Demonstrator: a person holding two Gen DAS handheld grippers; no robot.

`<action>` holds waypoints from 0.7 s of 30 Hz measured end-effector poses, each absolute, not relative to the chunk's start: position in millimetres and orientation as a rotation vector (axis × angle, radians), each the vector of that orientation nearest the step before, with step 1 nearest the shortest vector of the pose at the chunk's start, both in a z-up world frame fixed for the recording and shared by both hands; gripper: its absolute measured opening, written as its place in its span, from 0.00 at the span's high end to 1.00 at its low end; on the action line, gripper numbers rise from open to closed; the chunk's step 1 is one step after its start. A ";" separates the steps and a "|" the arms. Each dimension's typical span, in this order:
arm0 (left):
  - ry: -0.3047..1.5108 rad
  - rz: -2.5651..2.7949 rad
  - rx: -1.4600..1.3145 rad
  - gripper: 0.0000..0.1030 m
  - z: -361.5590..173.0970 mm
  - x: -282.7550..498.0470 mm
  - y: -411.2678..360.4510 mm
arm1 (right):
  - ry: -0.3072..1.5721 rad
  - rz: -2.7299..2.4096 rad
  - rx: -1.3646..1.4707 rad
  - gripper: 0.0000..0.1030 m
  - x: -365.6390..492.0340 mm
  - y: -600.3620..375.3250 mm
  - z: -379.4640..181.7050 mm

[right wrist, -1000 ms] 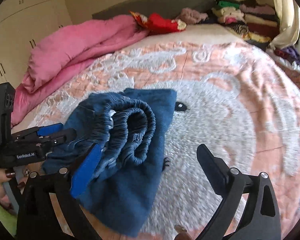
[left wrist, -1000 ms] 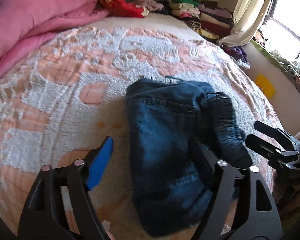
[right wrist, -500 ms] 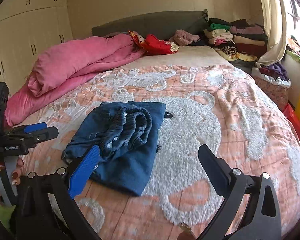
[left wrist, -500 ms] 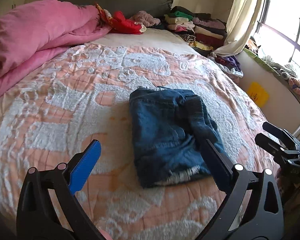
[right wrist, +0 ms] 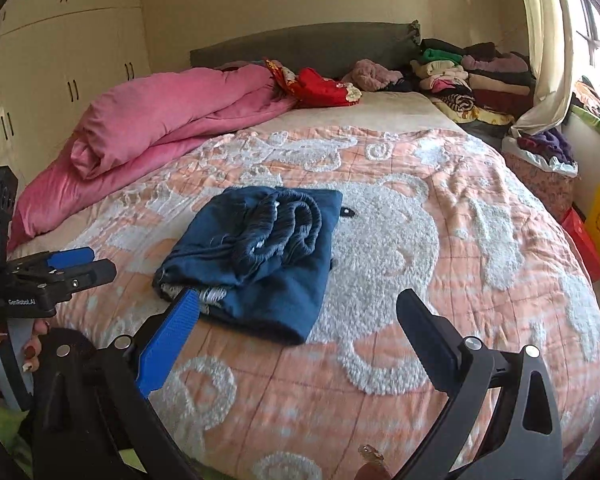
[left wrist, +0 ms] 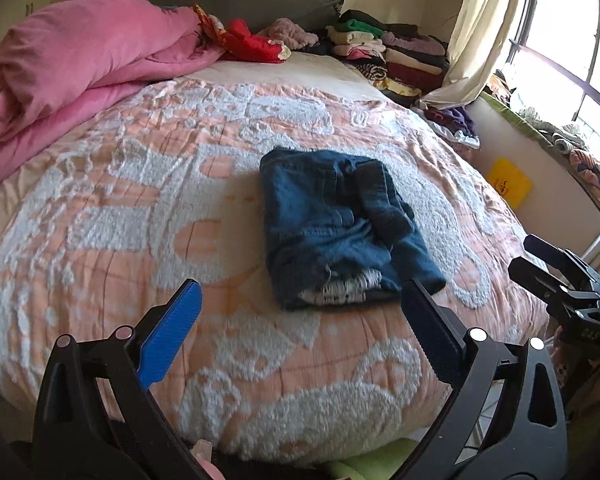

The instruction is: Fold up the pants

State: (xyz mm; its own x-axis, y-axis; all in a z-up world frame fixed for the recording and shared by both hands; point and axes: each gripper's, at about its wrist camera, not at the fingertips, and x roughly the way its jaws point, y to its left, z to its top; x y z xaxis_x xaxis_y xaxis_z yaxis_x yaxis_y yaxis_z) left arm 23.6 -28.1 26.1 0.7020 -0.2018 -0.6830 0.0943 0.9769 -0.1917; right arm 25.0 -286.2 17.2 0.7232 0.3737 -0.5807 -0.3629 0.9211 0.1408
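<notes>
The blue denim pants [left wrist: 336, 224] lie folded in a compact bundle on the peach and white bedspread [left wrist: 140, 208], with the elastic waistband on top; they also show in the right wrist view [right wrist: 260, 248]. My left gripper [left wrist: 300, 328] is open and empty, held back from the near edge of the pants. My right gripper [right wrist: 296, 332] is open and empty, also back from the pants. The right gripper shows at the right edge of the left wrist view [left wrist: 560, 280]. The left gripper shows at the left of the right wrist view [right wrist: 60, 268].
A rolled pink duvet [left wrist: 72, 64] lies along the bed's left side. Stacks of folded clothes [left wrist: 392, 56] and a red garment [left wrist: 252, 40] sit by the headboard. A curtain [left wrist: 472, 32] and window are on the right, a wardrobe [right wrist: 60, 64] on the left.
Both grippers have pulled back and up from the pants, which now lie further off on the bed. The pants have been let go and rest folded.
</notes>
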 end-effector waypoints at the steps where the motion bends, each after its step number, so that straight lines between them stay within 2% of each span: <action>1: 0.779 -0.167 -0.147 0.09 25.0 21.0 -27.9 | 0.653 0.409 0.015 0.05 21.0 -286.4 15.8; 21: 0.851 -0.165 -0.148 0.09 -1.8 -0.7 -29.0 | 0.747 0.399 0.001 0.05 4.6 -276.6 -13.0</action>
State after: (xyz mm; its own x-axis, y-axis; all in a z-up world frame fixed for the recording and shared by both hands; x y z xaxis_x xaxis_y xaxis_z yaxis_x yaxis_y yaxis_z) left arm -0.7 -29.0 -1.8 0.6481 -0.2033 -0.7339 0.0849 0.9770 -0.1957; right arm 4.6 -276.6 -13.0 0.6623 0.3539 -0.6604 -0.3528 0.9249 0.1417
